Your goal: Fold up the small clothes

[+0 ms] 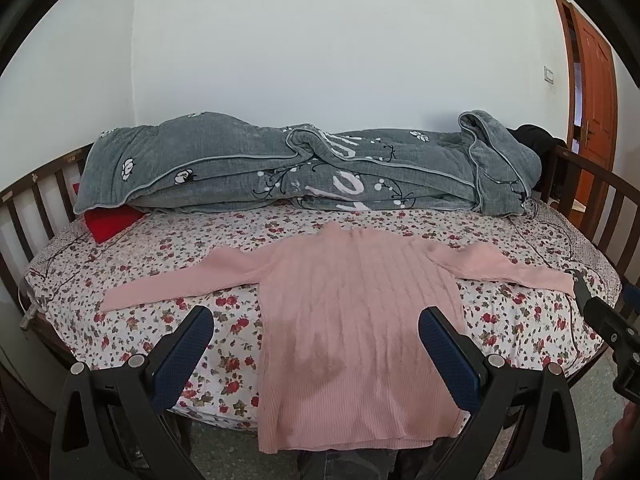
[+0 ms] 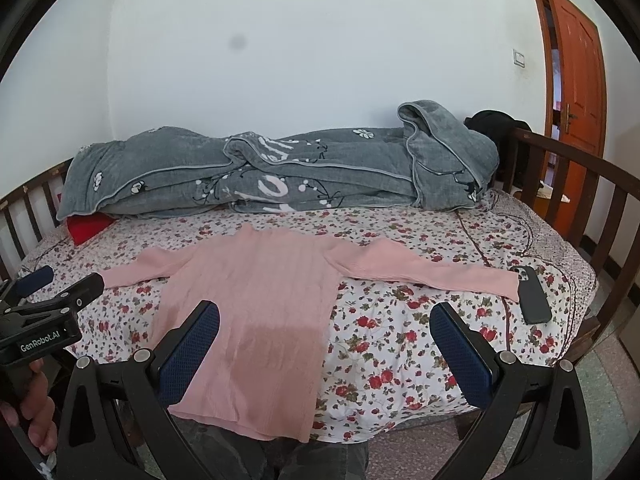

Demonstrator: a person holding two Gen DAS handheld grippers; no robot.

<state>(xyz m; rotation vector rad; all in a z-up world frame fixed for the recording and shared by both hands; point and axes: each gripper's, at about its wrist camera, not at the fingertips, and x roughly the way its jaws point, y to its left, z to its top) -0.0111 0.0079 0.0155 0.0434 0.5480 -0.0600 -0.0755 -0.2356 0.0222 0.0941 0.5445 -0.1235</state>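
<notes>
A pink ribbed sweater (image 1: pixel 352 312) lies flat on the floral bed sheet (image 1: pixel 132 320), both sleeves spread out sideways and its hem hanging over the front edge. It also shows in the right wrist view (image 2: pixel 256 312). My left gripper (image 1: pixel 316 320) is open and empty, held above the sweater's lower body. My right gripper (image 2: pixel 326 316) is open and empty, above the sweater's right edge and the sheet. The left gripper's body shows at the left of the right wrist view (image 2: pixel 48 308).
A rolled grey quilt (image 1: pixel 300 168) lies along the wall side of the bed. A red item (image 1: pixel 112 222) sticks out under its left end. A black phone (image 2: pixel 532 294) lies by the right sleeve cuff. Wooden rails (image 2: pixel 568 168) enclose the bed; an orange door (image 2: pixel 576 68) stands right.
</notes>
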